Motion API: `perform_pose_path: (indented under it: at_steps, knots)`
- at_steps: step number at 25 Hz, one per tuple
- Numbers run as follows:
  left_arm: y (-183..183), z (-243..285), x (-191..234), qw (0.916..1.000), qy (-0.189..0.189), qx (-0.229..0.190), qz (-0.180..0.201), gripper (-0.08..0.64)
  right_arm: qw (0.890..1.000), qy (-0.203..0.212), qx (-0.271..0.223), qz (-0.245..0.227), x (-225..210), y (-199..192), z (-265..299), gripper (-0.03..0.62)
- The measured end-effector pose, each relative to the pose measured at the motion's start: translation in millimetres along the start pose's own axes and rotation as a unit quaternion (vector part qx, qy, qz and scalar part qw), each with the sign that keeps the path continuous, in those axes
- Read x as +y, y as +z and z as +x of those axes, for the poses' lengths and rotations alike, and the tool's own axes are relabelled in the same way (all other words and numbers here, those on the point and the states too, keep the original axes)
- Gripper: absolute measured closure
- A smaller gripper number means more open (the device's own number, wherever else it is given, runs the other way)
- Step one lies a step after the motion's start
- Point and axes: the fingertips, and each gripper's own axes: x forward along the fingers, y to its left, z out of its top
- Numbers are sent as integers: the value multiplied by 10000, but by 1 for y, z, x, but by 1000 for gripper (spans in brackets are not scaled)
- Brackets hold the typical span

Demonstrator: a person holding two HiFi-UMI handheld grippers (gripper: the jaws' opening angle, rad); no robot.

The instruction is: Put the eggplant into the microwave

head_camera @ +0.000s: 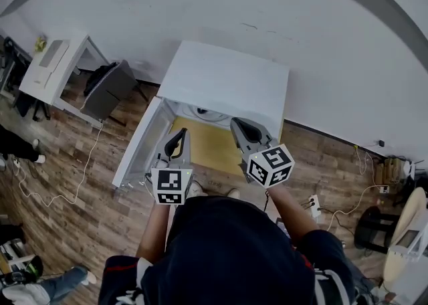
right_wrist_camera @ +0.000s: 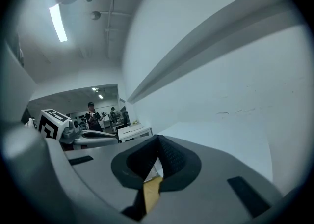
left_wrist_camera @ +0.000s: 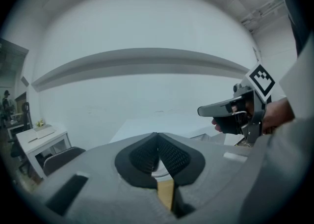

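Microwave [head_camera: 226, 83] interior, probably mostly hidden

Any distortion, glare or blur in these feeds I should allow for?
Head view: strong fisheye bend, evenly lit, sharp. Left gripper view: dark round vignette, and the grey left gripper fills the lower frame. Right gripper view: same vignette; a bright ceiling strip light glares at upper left, above the grey right gripper.

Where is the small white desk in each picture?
Head view: the desk is at upper left.
Left gripper view: desk at lower left.
Right gripper view: desk just left of centre.
Shared landmark: the white box, always to the desk's right.
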Motion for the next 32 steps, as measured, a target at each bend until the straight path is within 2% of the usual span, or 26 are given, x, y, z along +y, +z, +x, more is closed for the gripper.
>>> perform_pose_path:
  at_steps: [10,17,32]
  knots:
    - [19,1,-9,9996,-123,-224,125,545,9994,-158,-316,21,-1,15,-15,581]
    - [21,4,-17,9993,-219,-257,152,545,9992,-232,-294,-149,-2,14,-20,581]
    - [20,0,-21,9992,-251,-255,163,545,9992,-219,-307,-144,2,11,-15,581]
